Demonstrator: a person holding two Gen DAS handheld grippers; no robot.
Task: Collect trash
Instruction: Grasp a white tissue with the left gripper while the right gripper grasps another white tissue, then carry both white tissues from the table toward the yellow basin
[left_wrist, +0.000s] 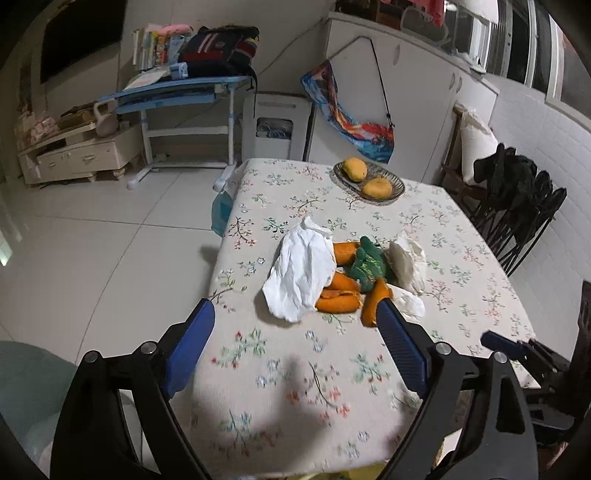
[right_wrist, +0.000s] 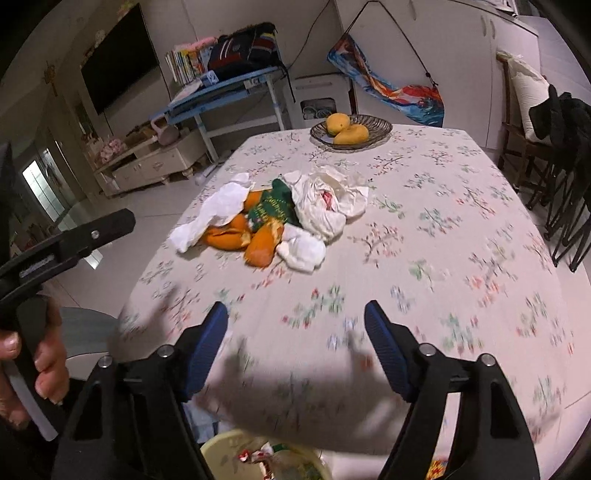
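Heap of crumpled white tissues, orange peels, green wrapper (left_wrist: 343, 273) at frame centre on floral tablecloth (left_wrist: 280, 373). Left gripper (left_wrist: 295, 314) agape, empty, just below heap. Right gripper (right_wrist: 295, 314) agape, empty, well below heap.

The green wrapper (right_wrist: 272, 206) bears yellowish print, too small and blurred to read.

Both my grippers are hanging tilted downward, empty.
My left gripper (left_wrist: 295, 314) and right gripper (right_wrist: 295, 317) are gaping wide.
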